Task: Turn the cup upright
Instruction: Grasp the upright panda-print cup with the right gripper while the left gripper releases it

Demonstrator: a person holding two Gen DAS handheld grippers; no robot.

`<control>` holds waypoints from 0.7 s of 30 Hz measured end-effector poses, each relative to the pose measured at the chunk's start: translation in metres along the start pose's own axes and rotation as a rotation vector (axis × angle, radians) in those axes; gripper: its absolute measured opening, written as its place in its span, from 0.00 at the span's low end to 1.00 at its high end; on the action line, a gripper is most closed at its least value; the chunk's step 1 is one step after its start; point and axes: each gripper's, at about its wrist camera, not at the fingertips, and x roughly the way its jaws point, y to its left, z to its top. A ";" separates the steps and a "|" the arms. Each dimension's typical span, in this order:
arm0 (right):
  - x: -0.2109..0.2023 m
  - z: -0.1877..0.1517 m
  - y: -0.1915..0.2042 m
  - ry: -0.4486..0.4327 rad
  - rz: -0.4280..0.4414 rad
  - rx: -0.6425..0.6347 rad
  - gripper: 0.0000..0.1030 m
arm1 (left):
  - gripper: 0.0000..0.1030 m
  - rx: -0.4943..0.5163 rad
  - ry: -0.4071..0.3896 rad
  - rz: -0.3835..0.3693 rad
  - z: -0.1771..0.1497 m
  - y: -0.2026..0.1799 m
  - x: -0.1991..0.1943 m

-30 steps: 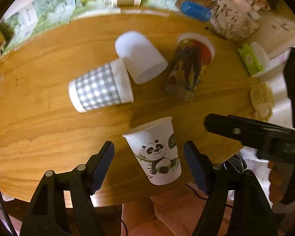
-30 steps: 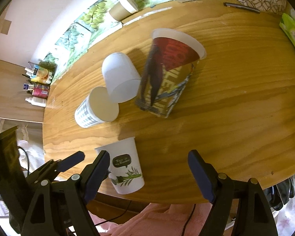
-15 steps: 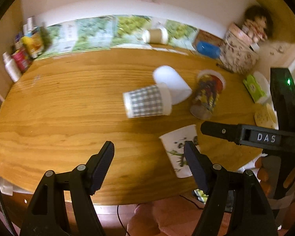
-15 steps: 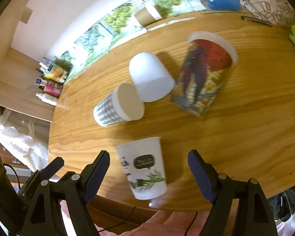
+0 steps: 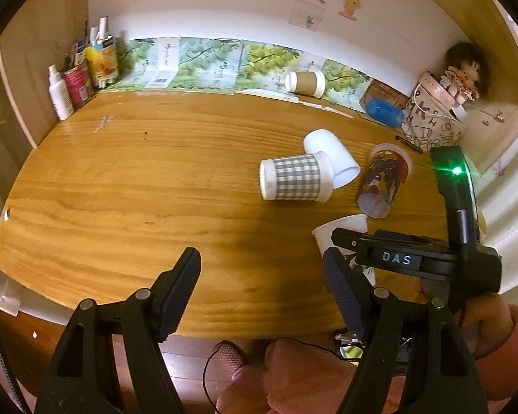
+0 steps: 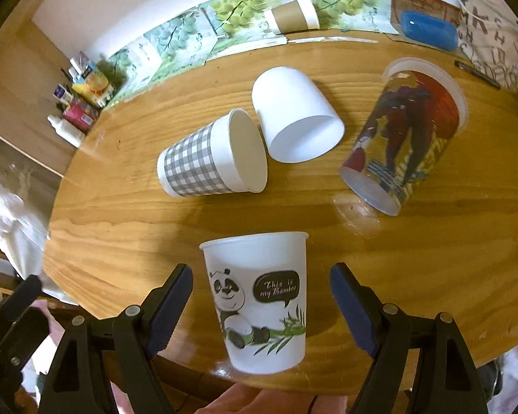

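Both tongs are spread, with nothing between their pads. My right gripper (image 6: 260, 305) sits low at the near edge of the table (image 6: 431, 241), and the panda cup (image 6: 259, 296) stands between its fingers without either pad touching it. That cup is already upright, mouth up. My left gripper (image 5: 262, 296) hangs over bare wood to the left of the panda cup (image 5: 342, 231), gripping nothing.

Taking the panda cup as my landmark: beyond it and slightly left, the checked cup (image 6: 212, 158) lies on its side, mouth turned toward the plain white cup (image 6: 297, 114), which also lies on its side just beside it. Beyond and to the right, the tall printed cup (image 6: 404, 134) lies tipped over as well. A brown cup (image 6: 291, 17) lies far back against the wall.

I judge one cup is done and I am between cups. Next, I would lift the right gripper clear of the panda cup without knocking it, then pick a fallen cup. The checked cup seems the nearest choice; its rim crowds the white cup, so I would grip it across its body.
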 end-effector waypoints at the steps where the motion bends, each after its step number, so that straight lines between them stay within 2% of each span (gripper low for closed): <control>1: 0.003 0.001 0.002 0.002 -0.005 -0.013 0.80 | 0.74 -0.004 -0.002 0.001 -0.002 0.002 -0.001; 10: 0.025 0.008 0.016 0.039 -0.014 -0.093 0.80 | 0.74 -0.021 0.033 0.020 -0.010 0.012 0.001; 14: 0.032 0.012 0.015 0.062 -0.018 -0.111 0.72 | 0.74 -0.031 0.041 0.021 -0.011 0.016 0.002; 21: 0.035 0.016 0.021 0.083 -0.018 -0.157 0.70 | 0.74 -0.047 0.047 0.027 -0.011 0.021 0.003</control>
